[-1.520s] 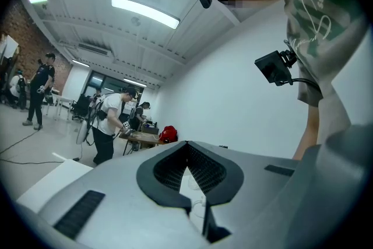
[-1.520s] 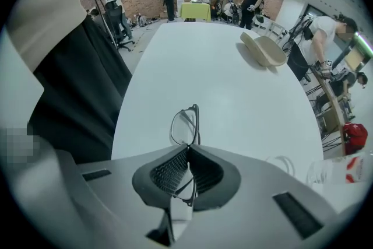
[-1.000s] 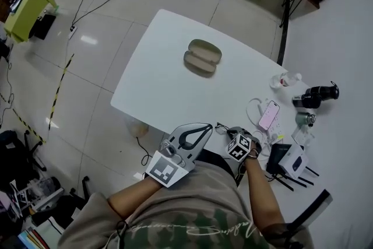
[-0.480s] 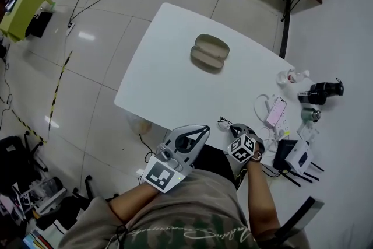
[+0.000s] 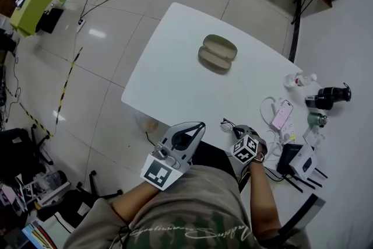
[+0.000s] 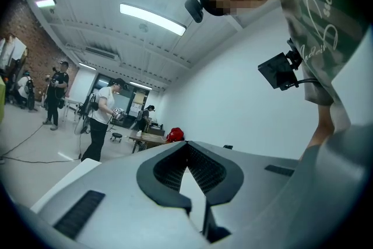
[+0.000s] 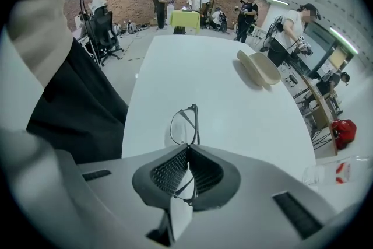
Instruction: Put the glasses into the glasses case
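Since the earlier frames little has moved: the right gripper stays at the near edge of the table and the case lies at the same place, only the head view has shifted a bit. The glasses (image 7: 185,124) are held in the right gripper (image 7: 187,147), whose jaws are closed on the dark thin frame; one lens stands out beyond the tips and the other part of the frame sits between the ribbed pads. In the head view the glasses (image 5: 227,123) are over the near edge of the white table (image 5: 169,73), and I cannot tell if they touch it. The glasses case (image 5: 217,53) lies open near the middle of the table, well apart from the glasses, its two beige halves side by side. The left gripper (image 5: 196,126) is just beside the right one at the same edge; its jaws are together with nothing between them. A pink phone (image 5: 282,115) lies on the table's right part.
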`<state>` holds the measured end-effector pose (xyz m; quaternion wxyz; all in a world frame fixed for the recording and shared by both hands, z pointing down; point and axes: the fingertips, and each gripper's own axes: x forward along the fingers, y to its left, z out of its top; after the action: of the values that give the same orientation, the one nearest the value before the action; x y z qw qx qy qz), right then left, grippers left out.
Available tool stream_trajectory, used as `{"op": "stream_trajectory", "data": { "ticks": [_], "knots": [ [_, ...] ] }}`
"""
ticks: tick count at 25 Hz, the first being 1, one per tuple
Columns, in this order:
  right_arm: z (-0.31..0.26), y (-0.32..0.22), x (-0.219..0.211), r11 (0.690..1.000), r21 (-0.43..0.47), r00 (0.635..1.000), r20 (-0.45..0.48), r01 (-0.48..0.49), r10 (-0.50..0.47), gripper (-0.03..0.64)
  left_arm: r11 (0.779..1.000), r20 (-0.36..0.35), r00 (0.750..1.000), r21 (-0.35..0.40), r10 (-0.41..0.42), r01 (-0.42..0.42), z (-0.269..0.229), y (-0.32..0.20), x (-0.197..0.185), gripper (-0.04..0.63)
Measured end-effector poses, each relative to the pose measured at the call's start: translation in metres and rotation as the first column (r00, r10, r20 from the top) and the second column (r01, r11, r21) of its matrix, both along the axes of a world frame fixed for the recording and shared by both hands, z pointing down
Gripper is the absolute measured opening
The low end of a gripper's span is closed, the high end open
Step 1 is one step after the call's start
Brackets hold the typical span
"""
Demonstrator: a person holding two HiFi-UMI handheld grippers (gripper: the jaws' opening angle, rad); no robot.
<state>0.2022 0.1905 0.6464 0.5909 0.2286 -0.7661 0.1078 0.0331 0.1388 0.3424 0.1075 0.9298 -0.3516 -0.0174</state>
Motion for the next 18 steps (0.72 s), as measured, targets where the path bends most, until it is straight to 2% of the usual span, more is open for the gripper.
{"op": "stream_trajectory", "data": {
  "ticks": [7, 12, 18],
  "knots": [
    [0.002, -0.003, 0.004, 0.999, 0.004, 0.999, 0.022, 0.039, -0.039, 0.021, 0.996, -0.035, 0.996, -0.055, -0.078, 0.076, -0.004, -0.016, -0.001, 0.0],
    [0.004, -0.005, 0.007, 0.998, -0.012, 0.997, 0.041, 0.065, -0.065, 0.021, 0.993, 0.0, 0.993, -0.035, -0.116, 0.116, -0.014, -0.02, 0.002, 0.0],
    [0.007, -0.001, 0.003, 0.997, -0.03, 0.995, 0.071, 0.071, -0.068, 0.021, 0.993, 0.044, 0.992, -0.018, -0.119, 0.12, -0.01, -0.016, 0.017, 0.0]
  ]
}}
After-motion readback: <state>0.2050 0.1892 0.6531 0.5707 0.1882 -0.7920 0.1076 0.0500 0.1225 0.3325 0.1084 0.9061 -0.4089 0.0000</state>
